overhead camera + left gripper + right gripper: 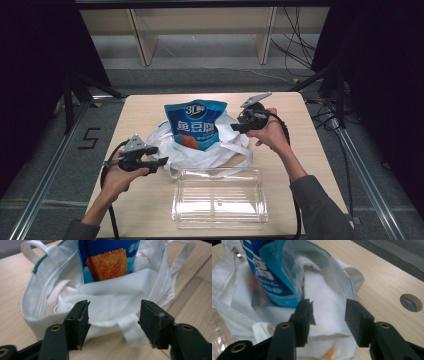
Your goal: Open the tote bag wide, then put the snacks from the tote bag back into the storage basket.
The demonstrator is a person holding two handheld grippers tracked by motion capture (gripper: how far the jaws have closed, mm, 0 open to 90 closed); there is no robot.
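Snack pouch (196,125): upright in the white tote bag (227,150) at mid-table, lower half sunk inside, so cloth walls prop it.
Left gripper (161,156): released, jaws apart, bag rim and handle strap (131,330) between them but unpinched.
Right gripper (235,126): released too, beside the far rim, nothing clamped.
Clear plastic bin (220,199): empty, near edge of table (145,107), likely the pouch's source.

1. Tote bag (200,150) – white cloth, matt, soft and creased.
2. Snack pouch (196,122) – glossy blue printed plastic film.
3. Storage box (219,198) – clear, shiny hard plastic.
4. Table (300,145) – pale wood-look, smooth, matt.
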